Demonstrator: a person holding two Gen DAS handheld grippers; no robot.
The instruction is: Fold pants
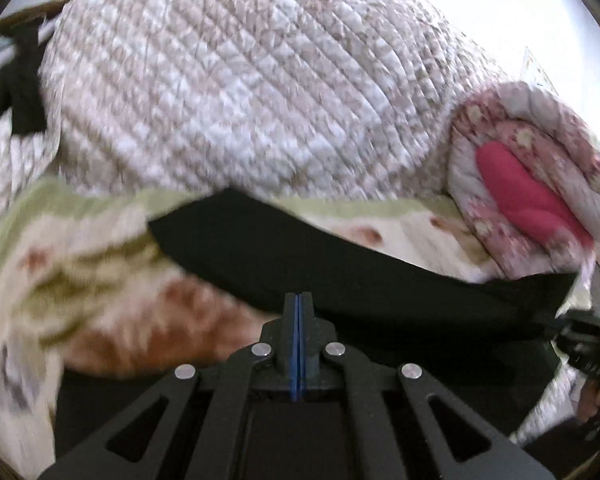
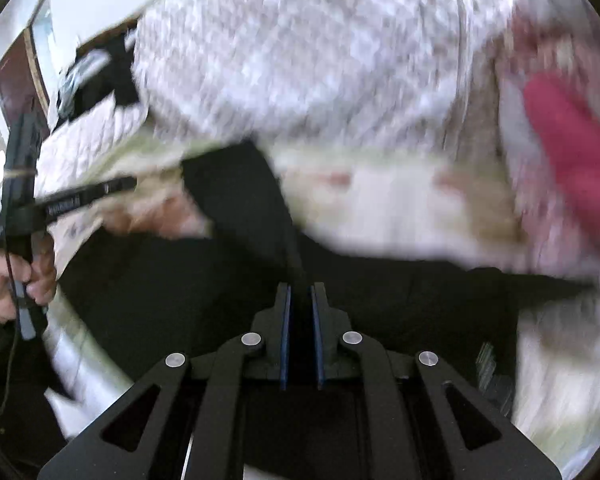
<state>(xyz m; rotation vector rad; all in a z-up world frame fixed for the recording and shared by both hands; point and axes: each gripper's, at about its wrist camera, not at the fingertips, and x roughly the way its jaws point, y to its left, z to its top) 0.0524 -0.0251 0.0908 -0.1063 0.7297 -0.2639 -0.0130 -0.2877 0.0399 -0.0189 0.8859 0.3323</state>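
The black pants (image 1: 340,264) lie stretched across a floral sheet on a bed; both views are blurred. My left gripper (image 1: 298,300) is shut, its blue pads pressed together, at the near edge of the pants; whether cloth is pinched between them I cannot tell. In the right wrist view my right gripper (image 2: 300,292) is shut on a fold of the black pants (image 2: 240,208), which rises from between the fingers up and to the left. The left hand-held gripper (image 2: 24,184) shows at the far left of that view.
A large quilted white-and-beige blanket (image 1: 228,80) is heaped behind the pants. A rolled pink floral quilt (image 1: 540,184) with a magenta lining lies at the right. The floral sheet (image 1: 80,280) covers the bed. A white wall is behind.
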